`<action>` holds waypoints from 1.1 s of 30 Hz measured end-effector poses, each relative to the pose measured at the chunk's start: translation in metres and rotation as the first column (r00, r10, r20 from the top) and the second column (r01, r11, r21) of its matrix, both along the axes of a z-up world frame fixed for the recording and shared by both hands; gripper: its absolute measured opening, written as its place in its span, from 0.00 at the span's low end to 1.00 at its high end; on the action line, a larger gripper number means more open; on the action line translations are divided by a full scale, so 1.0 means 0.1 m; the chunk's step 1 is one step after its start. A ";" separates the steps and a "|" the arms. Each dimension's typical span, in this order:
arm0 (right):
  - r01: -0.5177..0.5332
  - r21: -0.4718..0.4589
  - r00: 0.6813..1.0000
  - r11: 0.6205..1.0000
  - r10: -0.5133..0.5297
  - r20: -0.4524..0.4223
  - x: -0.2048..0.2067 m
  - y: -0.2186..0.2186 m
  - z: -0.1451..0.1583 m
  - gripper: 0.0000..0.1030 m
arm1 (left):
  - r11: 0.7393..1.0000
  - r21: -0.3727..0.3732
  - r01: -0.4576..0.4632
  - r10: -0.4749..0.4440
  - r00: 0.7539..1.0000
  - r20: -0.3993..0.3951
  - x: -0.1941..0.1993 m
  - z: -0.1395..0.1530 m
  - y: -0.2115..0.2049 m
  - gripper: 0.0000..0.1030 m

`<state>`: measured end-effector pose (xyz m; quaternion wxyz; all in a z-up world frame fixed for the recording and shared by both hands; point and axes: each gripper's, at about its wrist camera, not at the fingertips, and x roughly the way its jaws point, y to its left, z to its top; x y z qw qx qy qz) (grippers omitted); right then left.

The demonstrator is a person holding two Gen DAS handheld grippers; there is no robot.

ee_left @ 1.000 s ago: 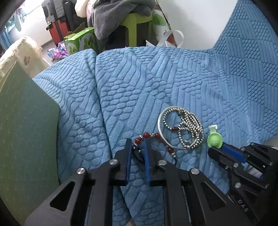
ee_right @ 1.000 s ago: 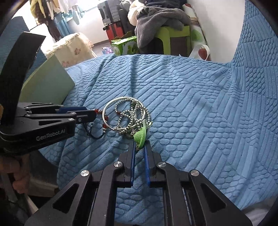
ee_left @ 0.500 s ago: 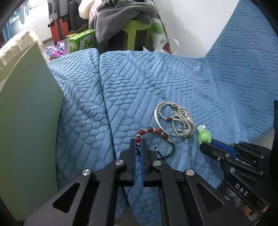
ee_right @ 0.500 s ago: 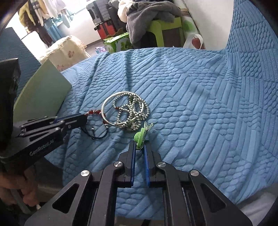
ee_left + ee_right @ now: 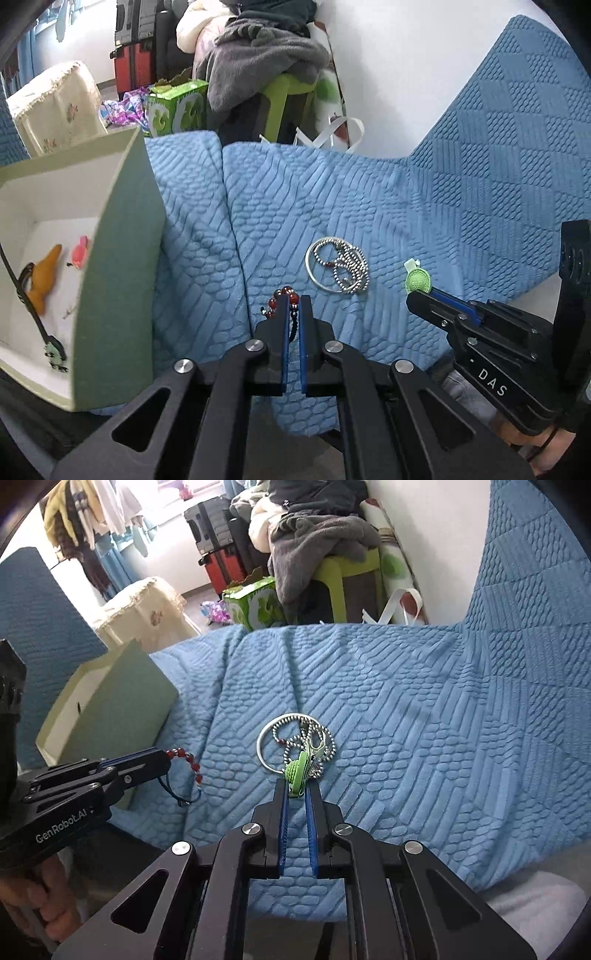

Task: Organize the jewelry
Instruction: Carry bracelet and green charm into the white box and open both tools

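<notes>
Above the blue cover, left claw (image 5: 294, 300) clenched on red bead bracelet (image 5: 283, 295), right claw (image 5: 296, 789) gripping green clip (image 5: 298, 771).

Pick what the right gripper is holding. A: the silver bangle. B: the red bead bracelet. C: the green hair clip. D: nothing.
C: the right gripper is shut on the green hair clip, lifted clear of the blue cover, while the red bead bracelet hangs from the left gripper and the silver bangle lies on the cover.
</notes>
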<state>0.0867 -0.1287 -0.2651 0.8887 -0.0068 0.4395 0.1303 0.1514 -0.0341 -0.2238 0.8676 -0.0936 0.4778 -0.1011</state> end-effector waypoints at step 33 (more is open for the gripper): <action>-0.150 0.048 0.956 0.988 0.133 0.262 -0.04 1.35 1.83 0.07 | 0.991 -0.003 -0.136 0.132 0.954 0.269 -0.19 1.69 1.36 0.04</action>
